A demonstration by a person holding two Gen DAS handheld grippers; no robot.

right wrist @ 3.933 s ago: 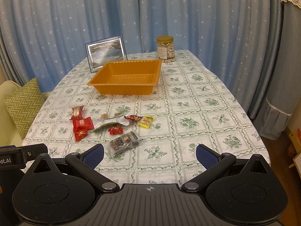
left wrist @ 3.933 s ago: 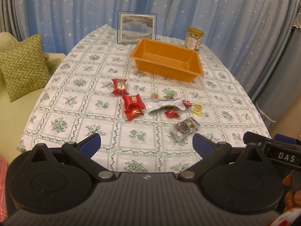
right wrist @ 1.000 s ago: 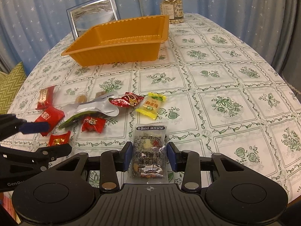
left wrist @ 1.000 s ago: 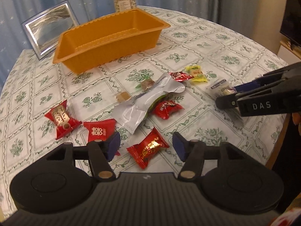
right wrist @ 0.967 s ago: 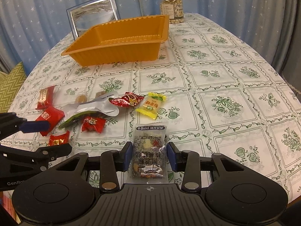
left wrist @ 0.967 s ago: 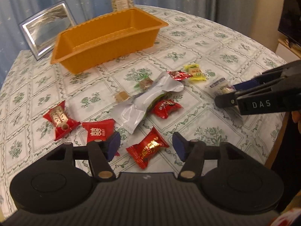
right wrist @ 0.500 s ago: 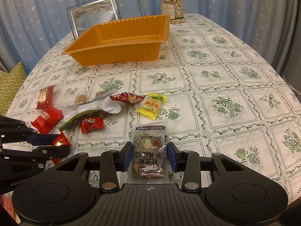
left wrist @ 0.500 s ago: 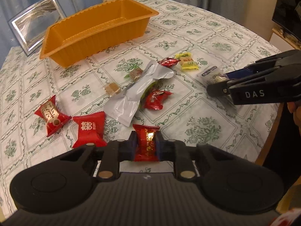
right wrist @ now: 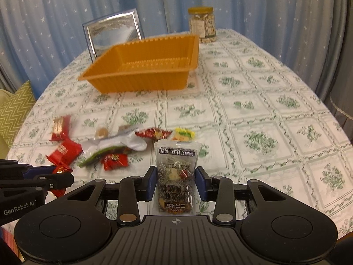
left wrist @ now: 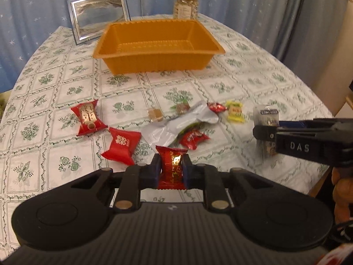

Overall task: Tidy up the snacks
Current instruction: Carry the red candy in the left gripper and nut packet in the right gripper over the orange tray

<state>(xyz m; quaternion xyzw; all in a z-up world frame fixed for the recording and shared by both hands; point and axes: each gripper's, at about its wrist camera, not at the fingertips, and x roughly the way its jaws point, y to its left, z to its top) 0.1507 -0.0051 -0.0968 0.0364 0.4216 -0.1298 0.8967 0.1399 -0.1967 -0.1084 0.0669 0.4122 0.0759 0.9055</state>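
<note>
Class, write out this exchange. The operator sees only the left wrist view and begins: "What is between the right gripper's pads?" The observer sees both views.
Observer: A clear packet of mixed snacks, clamped by its long edges in the right gripper.
Operator: How much sticks out forward?
Observer: Roughly its upper half, including the printed label strip.
Operator: What shows of my left gripper there?
Observer: The left gripper enters from the left edge, lettered GenRobot.AI, red candy in its tips.
</note>
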